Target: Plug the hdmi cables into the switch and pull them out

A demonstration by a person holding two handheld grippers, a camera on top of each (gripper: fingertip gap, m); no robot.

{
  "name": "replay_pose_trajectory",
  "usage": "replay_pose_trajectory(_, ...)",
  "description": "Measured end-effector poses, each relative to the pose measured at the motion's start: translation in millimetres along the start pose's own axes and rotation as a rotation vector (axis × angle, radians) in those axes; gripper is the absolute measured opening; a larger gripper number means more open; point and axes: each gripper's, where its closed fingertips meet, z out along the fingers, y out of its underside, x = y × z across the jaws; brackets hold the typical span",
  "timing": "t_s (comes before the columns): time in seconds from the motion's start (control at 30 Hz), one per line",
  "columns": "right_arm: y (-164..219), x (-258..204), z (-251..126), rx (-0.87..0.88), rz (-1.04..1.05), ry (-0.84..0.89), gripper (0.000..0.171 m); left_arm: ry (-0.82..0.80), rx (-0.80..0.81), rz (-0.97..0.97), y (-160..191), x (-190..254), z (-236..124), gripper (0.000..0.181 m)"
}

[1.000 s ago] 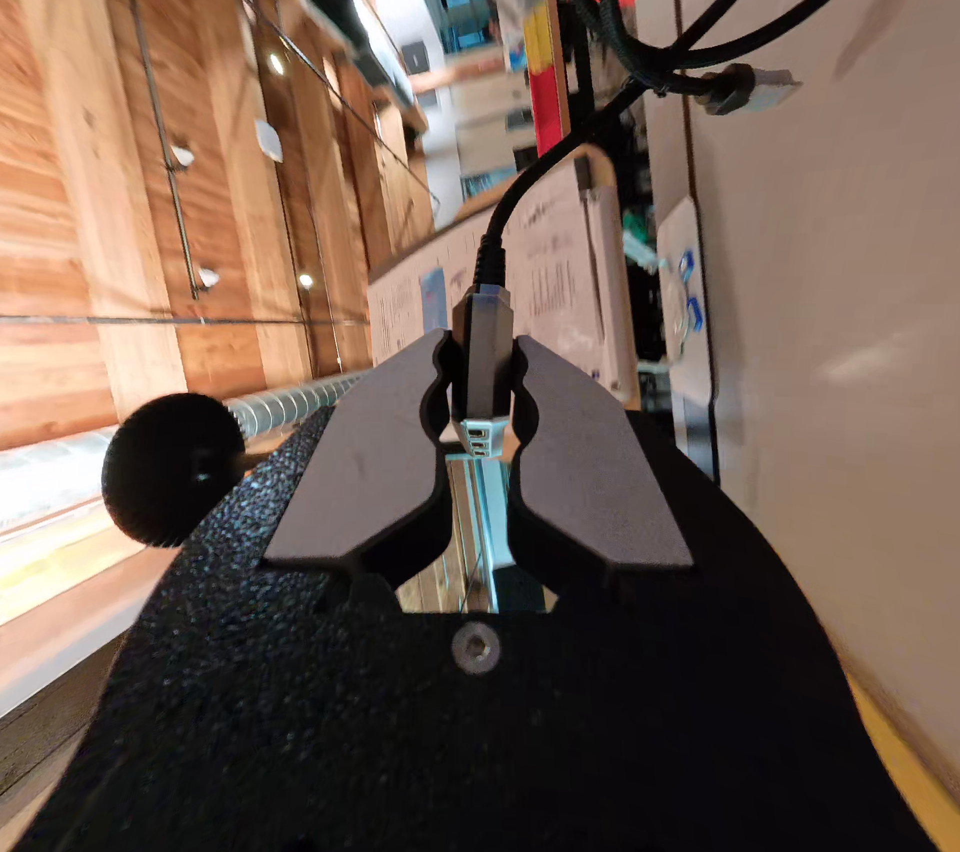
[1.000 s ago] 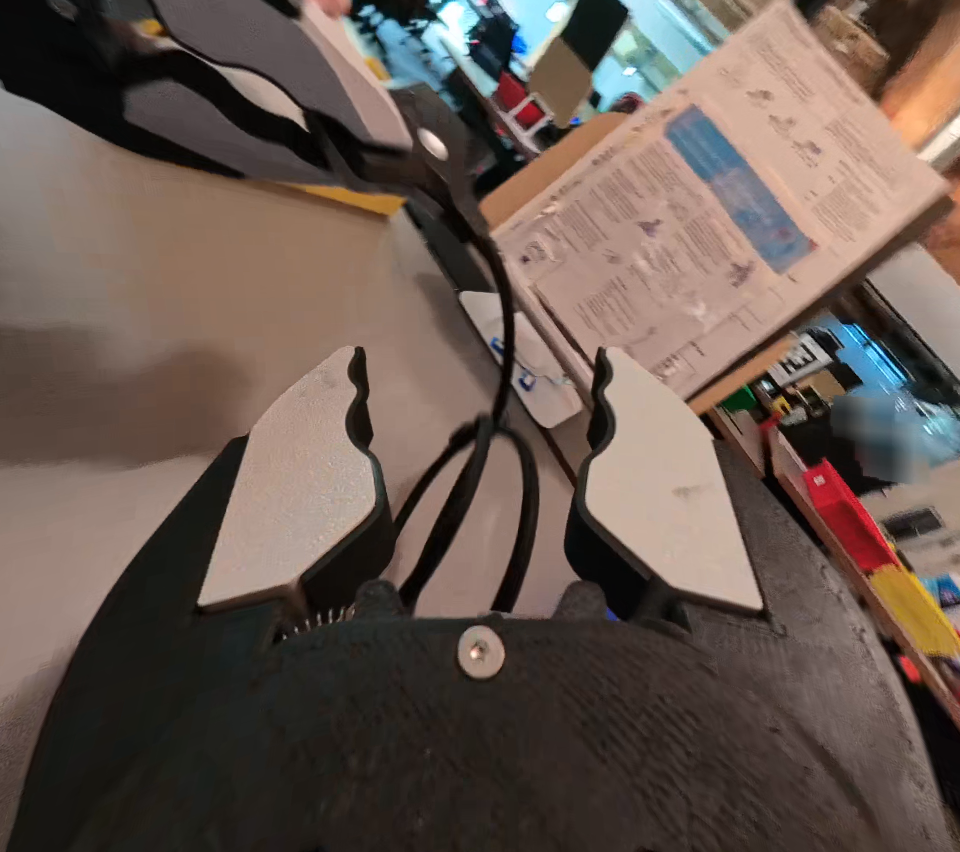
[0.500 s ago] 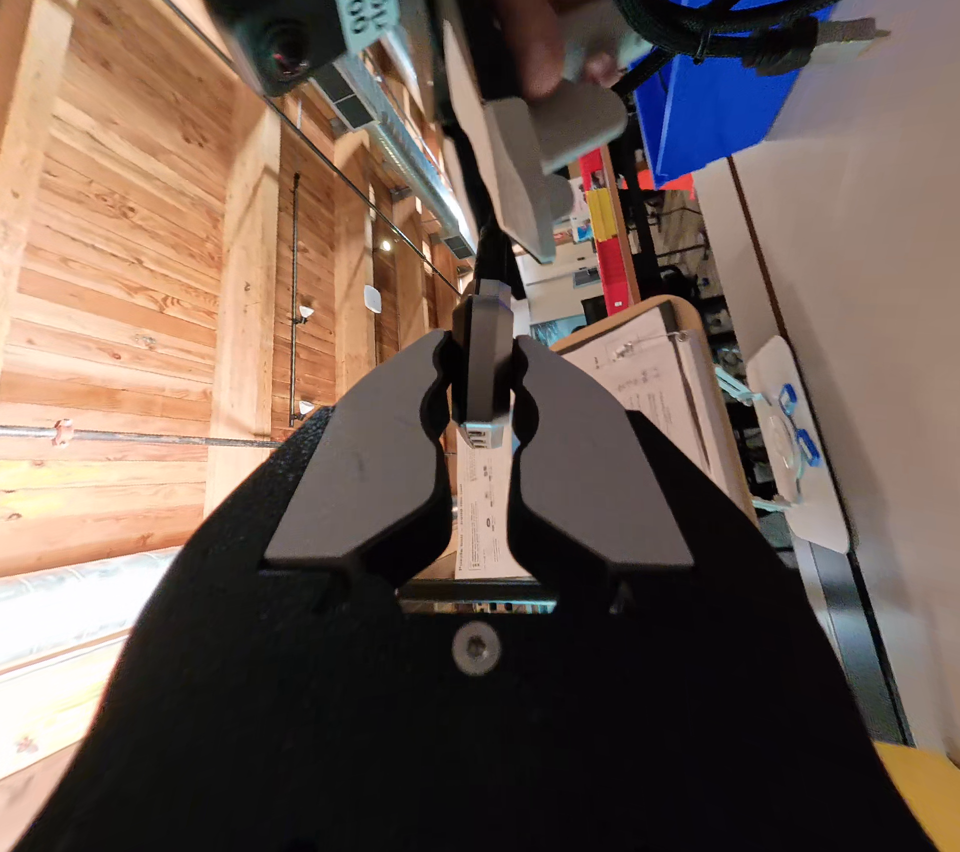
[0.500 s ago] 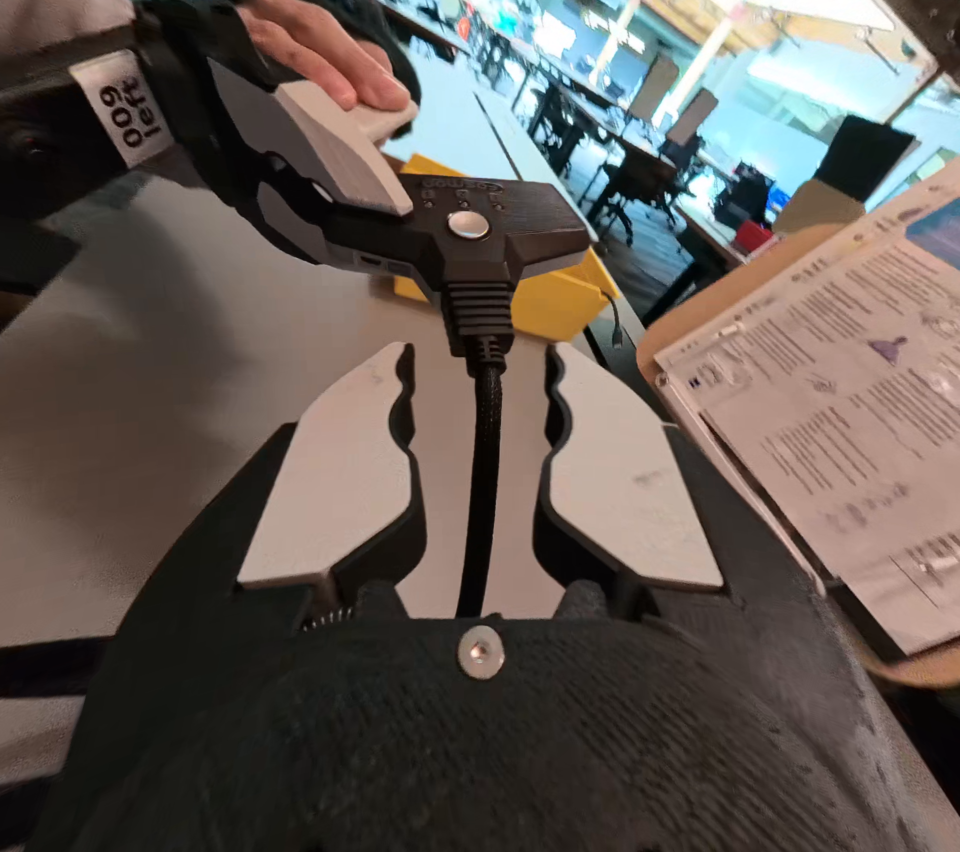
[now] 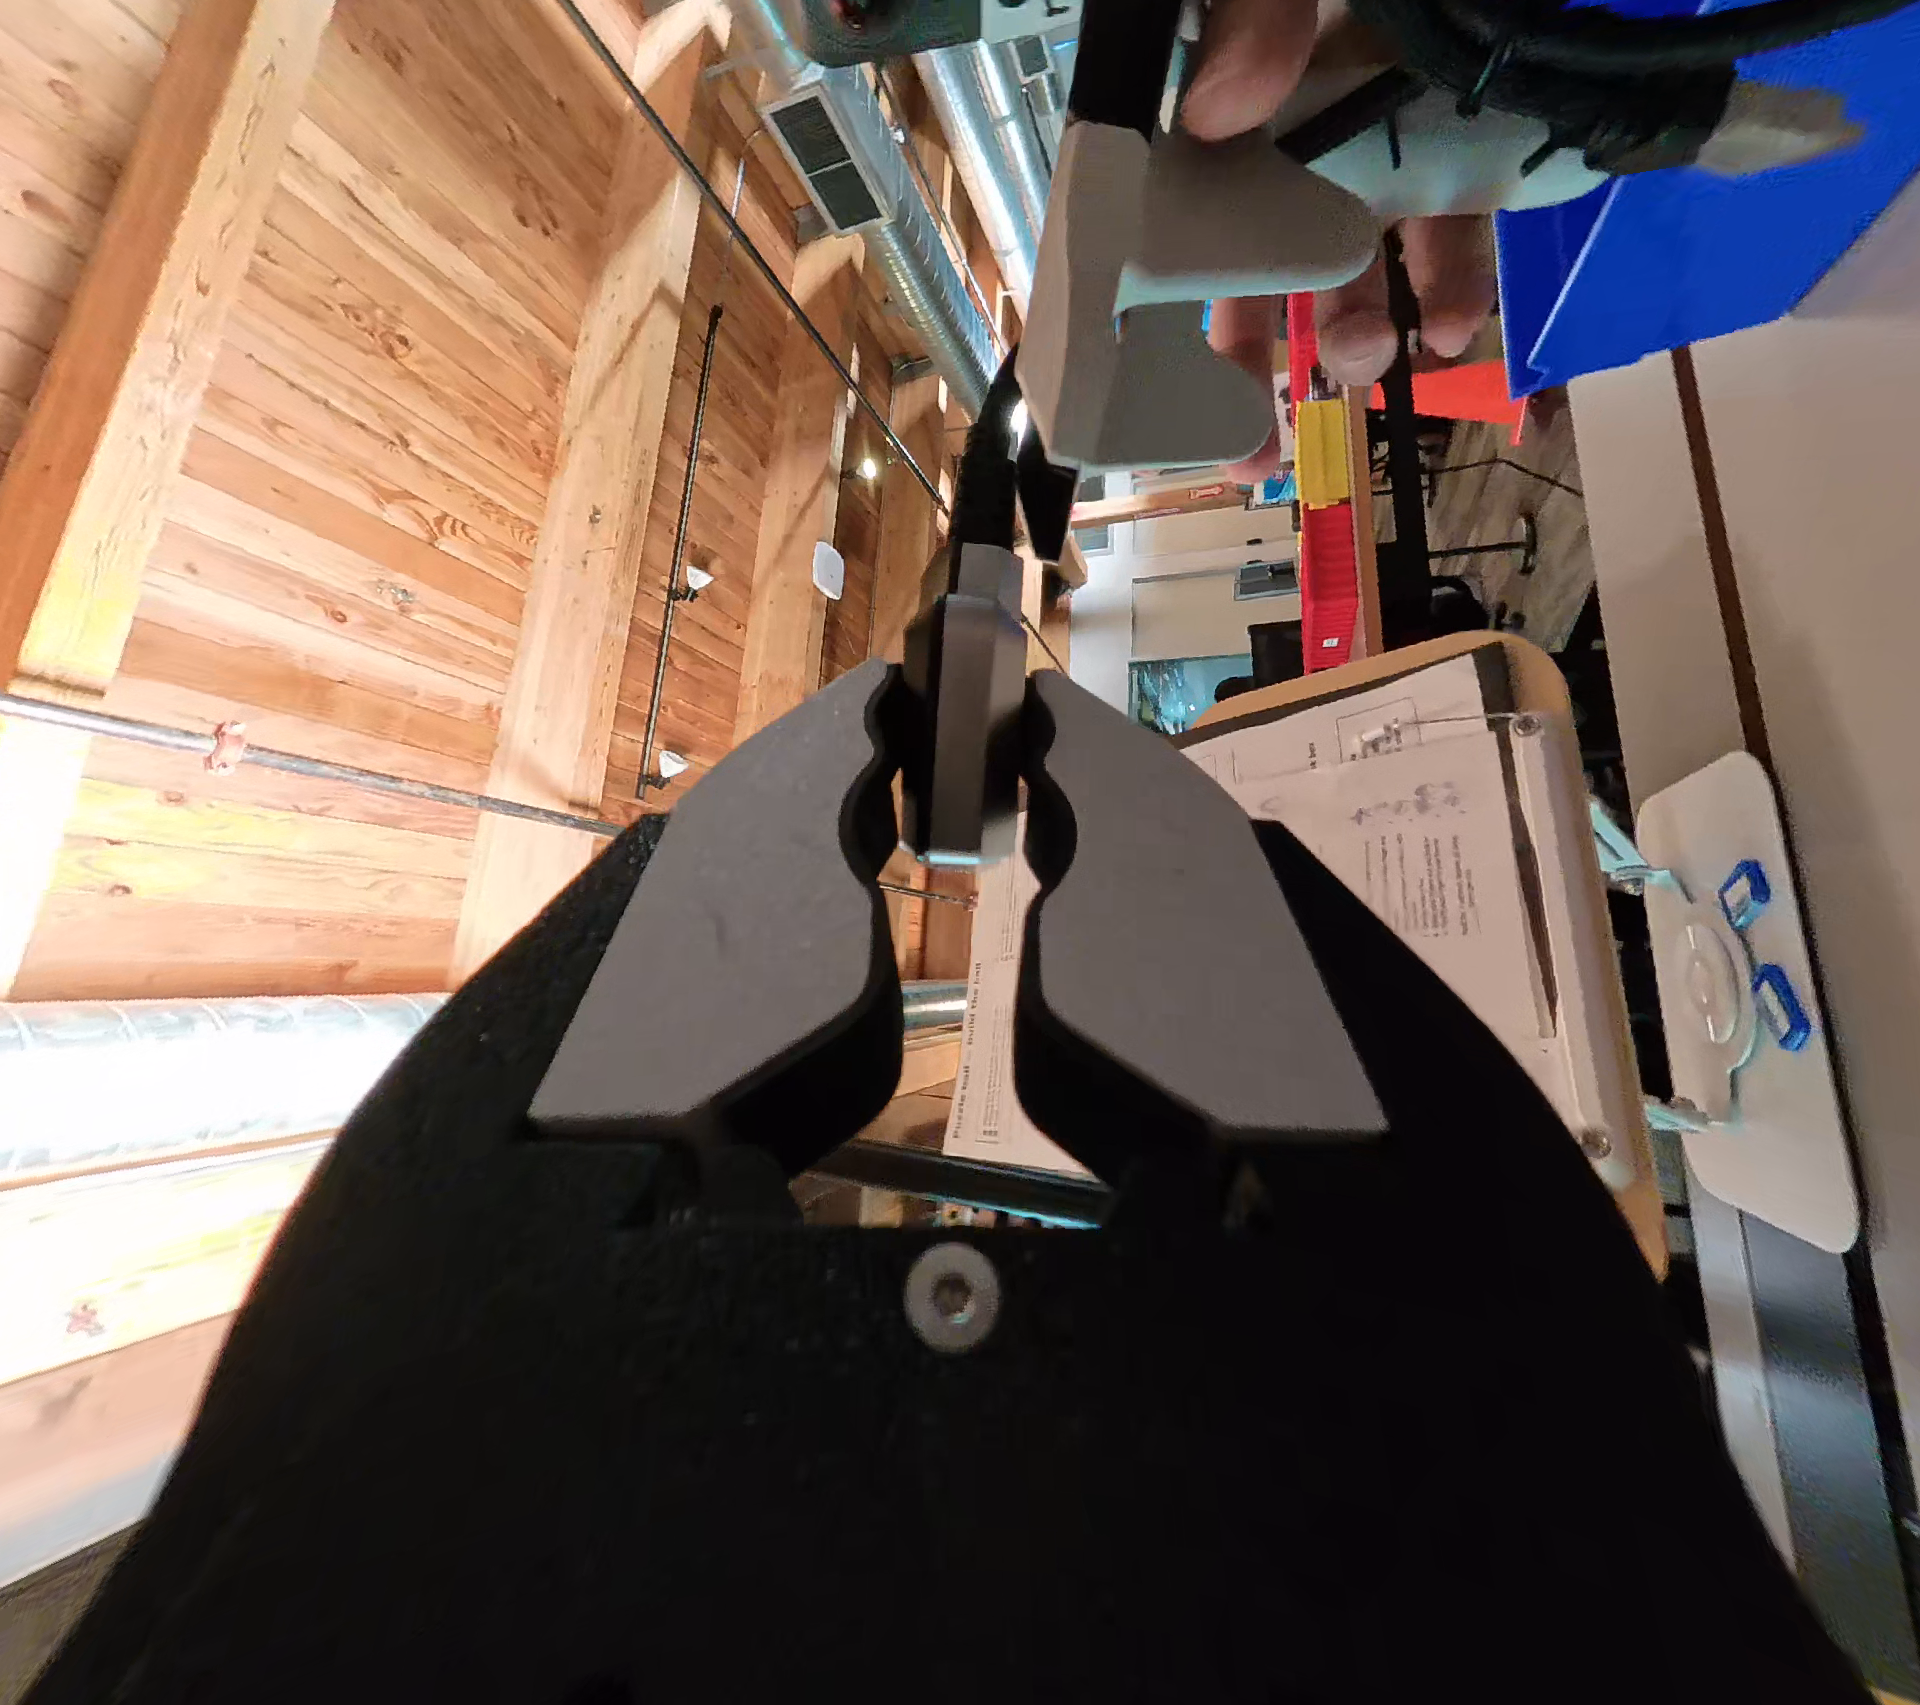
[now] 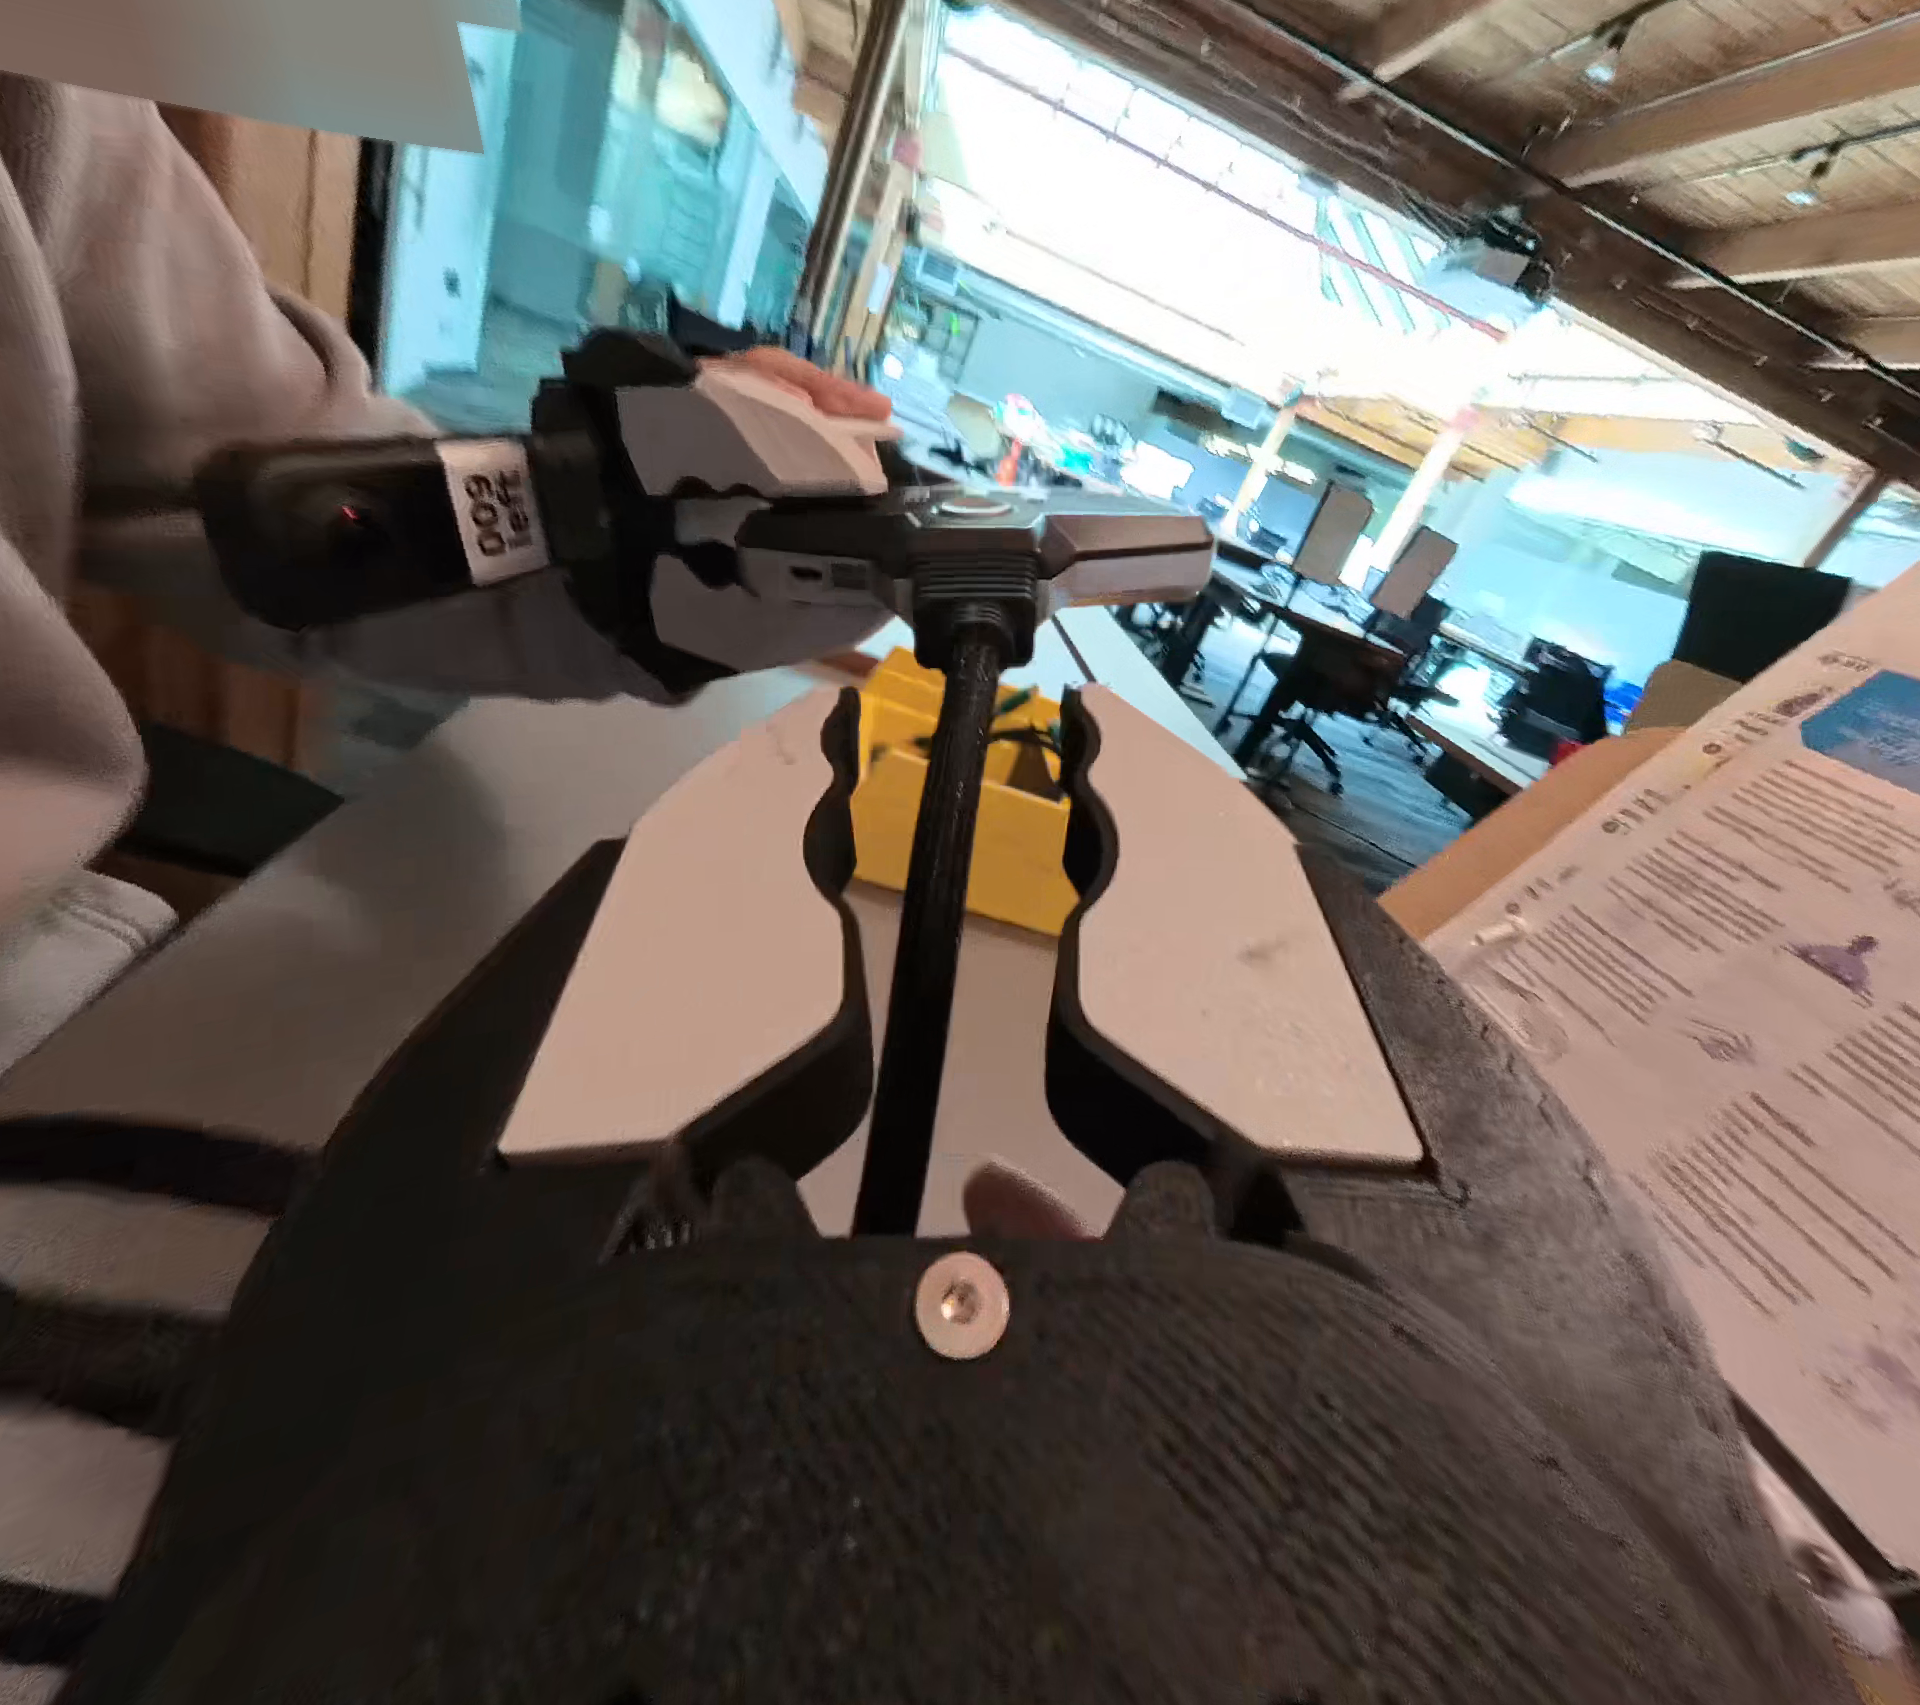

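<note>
My left gripper [image 5: 961, 756] is clamped on one arm of the dark T-shaped HDMI switch [image 6: 977, 538], which I hold up in the air above the pale worktop [image 6: 312, 959]. From the switch's stem a black braided cable [image 6: 930, 917] runs straight down between the fingers of my right gripper [image 6: 951, 756], which stand apart on either side of it without touching (the gap is plain on both sides). In the left wrist view my right gripper shows farther off at the top, and past it a loose HDMI plug [image 5: 1766, 133] hangs on a bundle of black cables in front of a blue bin [image 5: 1714, 201]. A yellow bin [image 6: 987, 834] sits on the worktop below the switch, and a board with printed sheets [image 6: 1714, 980] stands to my right.
</note>
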Motion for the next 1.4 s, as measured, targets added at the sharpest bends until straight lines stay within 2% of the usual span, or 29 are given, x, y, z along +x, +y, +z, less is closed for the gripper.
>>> replay_pose_trajectory(0.13, -10, 3, 2, 0.061, 0.029, -0.015, 0.034, 0.004, 0.002, -0.015, -1, 1, 8, 0.020)
replay_pose_trajectory(0.27, -13, 16, 0, 0.073, 0.004, 0.057, 0.025, -0.005, -0.009, -0.052, 3, 4, 16, 0.020)
replay_pose_trajectory(0.47, -20, 29, -3, 0.173, 0.149, 0.105, 0.022, -0.004, -0.024, -0.099, 11, 10, 25, 0.020)
replay_pose_trajectory(0.67, -5, 31, -1, 0.115, 0.127, 0.117, 0.022, 0.026, -0.027, -0.097, 16, 20, 23, 0.020)
replay_pose_trajectory(1.03, -5, 31, 3, 0.089, 0.132, 0.129, 0.022, 0.035, -0.026, -0.099, 20, 15, 23, 0.020)
replay_pose_trajectory(1.3, 9, 40, 8, 0.048, 0.170, 0.180, 0.022, 0.101, -0.079, -0.270, 36, 28, 24, 0.021)
replay_pose_trajectory(1.4, 15, 43, 11, 0.046, 0.191, 0.187, 0.023, 0.154, -0.101, -0.430, 43, 33, 23, 0.026)
